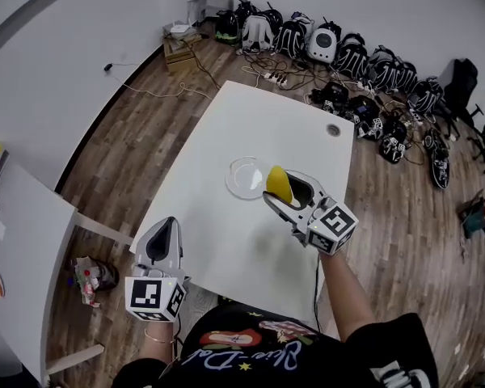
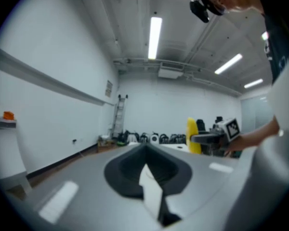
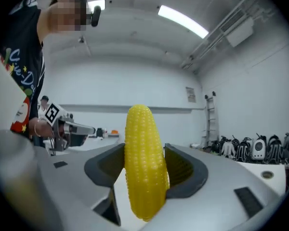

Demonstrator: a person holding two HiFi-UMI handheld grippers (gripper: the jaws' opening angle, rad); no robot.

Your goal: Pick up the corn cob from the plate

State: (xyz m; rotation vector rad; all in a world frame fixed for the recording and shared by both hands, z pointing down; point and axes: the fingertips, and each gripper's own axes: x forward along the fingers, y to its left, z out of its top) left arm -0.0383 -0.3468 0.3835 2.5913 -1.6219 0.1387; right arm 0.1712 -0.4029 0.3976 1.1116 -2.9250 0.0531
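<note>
Head view: white table (image 1: 226, 249). Clear plate (image 1: 242, 178) near table centre. Corn cob (image 1: 279, 184) at plate's 3 o'clock edge, clamped in right gripper (image 1: 284, 194). Left gripper (image 1: 162, 234) at plate's 7 o'clock, well apart, over table's near edge.

Left gripper view: left gripper (image 2: 147, 170) jaws pressed together, nothing between. Corn cob (image 2: 192, 136) upright at 2 o'clock, in right gripper (image 2: 202, 138).

Right gripper view: right gripper (image 3: 144, 177) jaws narrowed onto corn cob (image 3: 143, 162), cob upright, both ends sticking out. Left gripper (image 3: 82, 129) at 9 o'clock.
</note>
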